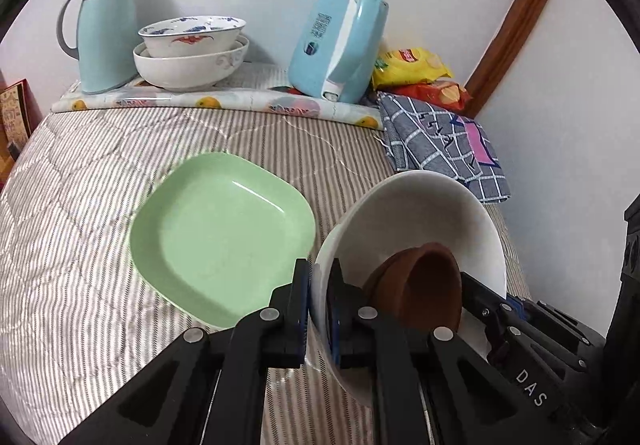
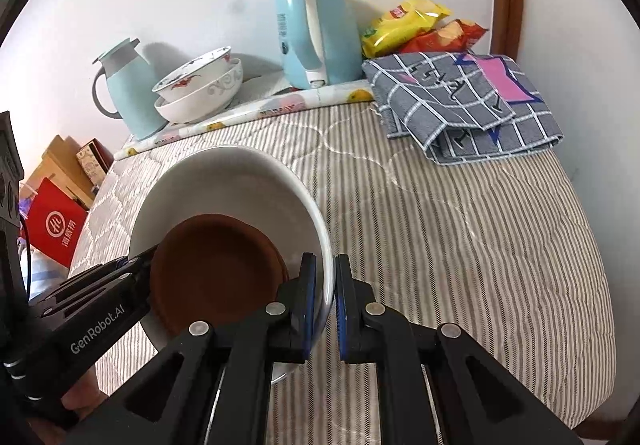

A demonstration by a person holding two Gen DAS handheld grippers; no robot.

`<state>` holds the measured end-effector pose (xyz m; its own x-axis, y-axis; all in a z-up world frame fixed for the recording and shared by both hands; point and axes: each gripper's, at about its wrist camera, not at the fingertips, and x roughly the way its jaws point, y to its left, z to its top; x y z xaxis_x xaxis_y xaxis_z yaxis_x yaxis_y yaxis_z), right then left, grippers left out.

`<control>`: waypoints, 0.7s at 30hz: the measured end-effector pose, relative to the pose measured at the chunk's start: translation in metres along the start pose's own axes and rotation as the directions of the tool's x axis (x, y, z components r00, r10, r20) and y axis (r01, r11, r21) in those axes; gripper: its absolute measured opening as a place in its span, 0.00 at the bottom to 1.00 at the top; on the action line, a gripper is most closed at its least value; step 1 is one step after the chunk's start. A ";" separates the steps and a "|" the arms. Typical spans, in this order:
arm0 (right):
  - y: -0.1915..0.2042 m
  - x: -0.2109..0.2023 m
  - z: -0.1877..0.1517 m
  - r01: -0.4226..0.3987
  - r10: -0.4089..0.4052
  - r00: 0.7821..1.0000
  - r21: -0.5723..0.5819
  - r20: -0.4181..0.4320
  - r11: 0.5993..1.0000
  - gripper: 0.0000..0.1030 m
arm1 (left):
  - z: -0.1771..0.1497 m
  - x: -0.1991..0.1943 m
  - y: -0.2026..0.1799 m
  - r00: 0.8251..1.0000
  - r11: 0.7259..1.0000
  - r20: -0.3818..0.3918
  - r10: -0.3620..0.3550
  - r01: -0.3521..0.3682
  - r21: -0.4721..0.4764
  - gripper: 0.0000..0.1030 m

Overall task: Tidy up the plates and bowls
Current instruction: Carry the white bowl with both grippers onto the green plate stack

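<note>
We look steeply down from each wrist, close over the white bowl (image 1: 420,213) (image 2: 236,181): left view from its left rim, right view opposite; both share it.

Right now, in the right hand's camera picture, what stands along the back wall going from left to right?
Pale blue jug → two stacked patterned bowls → pale blue kettle → yellow snack bag → red snack bag, with the folded checked cloth lying just in front of the bags.
</note>
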<state>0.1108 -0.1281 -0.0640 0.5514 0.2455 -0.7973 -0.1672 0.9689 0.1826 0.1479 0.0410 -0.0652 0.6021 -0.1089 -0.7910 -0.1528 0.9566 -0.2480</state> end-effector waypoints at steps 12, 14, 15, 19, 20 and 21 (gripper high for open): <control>0.030 0.009 0.016 -0.036 0.036 0.999 -0.022 0.004 0.999 0.08 | 0.014 -0.004 0.031 1.000 0.999 0.008 0.027 -0.027 -0.019 0.08; 0.037 0.012 0.018 -0.041 0.041 0.999 -0.023 0.003 0.999 0.08 | 0.017 -0.005 0.037 1.000 0.999 0.008 0.029 -0.029 -0.024 0.08; 0.040 0.014 0.020 -0.042 0.042 0.999 -0.027 0.002 0.999 0.08 | 0.019 -0.005 0.040 0.999 0.999 0.008 0.031 -0.031 -0.026 0.08; 0.052 0.019 0.023 -0.045 0.045 0.999 -0.036 -0.001 0.998 0.08 | 0.023 -0.005 0.050 0.999 0.999 0.009 0.034 -0.034 -0.035 0.08; 0.054 0.020 0.024 -0.044 0.044 0.999 -0.038 -0.001 0.998 0.08 | 0.024 -0.004 0.053 0.999 0.999 0.007 0.034 -0.033 -0.037 0.08; 0.057 0.022 0.025 -0.043 0.043 0.999 -0.041 -0.003 0.998 0.08 | 0.025 -0.003 0.055 0.999 0.999 0.006 0.033 -0.033 -0.038 0.08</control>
<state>0.1336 -0.0671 -0.0570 0.5414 0.2867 -0.7904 -0.2239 0.9553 0.1932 0.1569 0.1004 -0.0624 0.6013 -0.0756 -0.7954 -0.2023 0.9487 -0.2431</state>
